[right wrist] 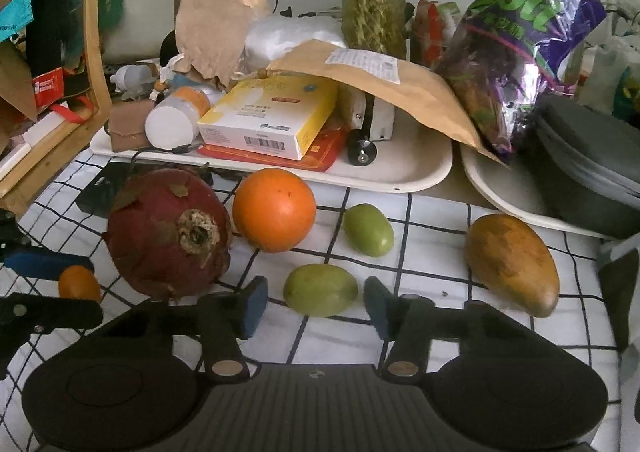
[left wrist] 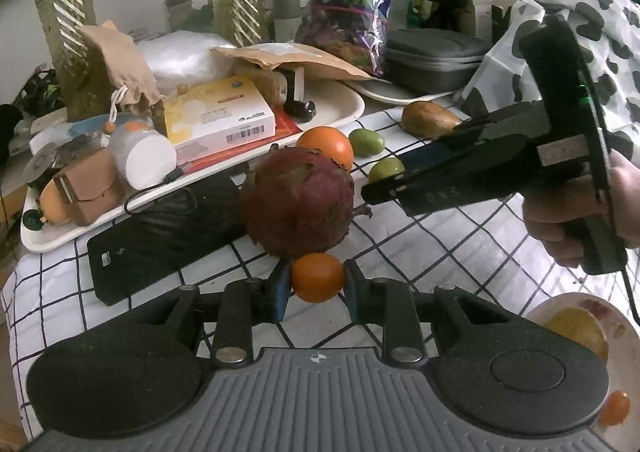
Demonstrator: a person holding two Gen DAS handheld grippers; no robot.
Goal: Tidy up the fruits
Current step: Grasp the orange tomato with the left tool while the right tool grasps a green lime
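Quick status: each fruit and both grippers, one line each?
left gripper: shut on small orange fruit
right gripper: open, straddling near green fruit, pads clear of it
far green fruit: loose on cloth
large orange: loose on cloth
dragon fruit: on cloth, stem end facing right camera
mango: lying on its side

Dim soft daylight, muted colours, fisheye-bent edges, slight blur
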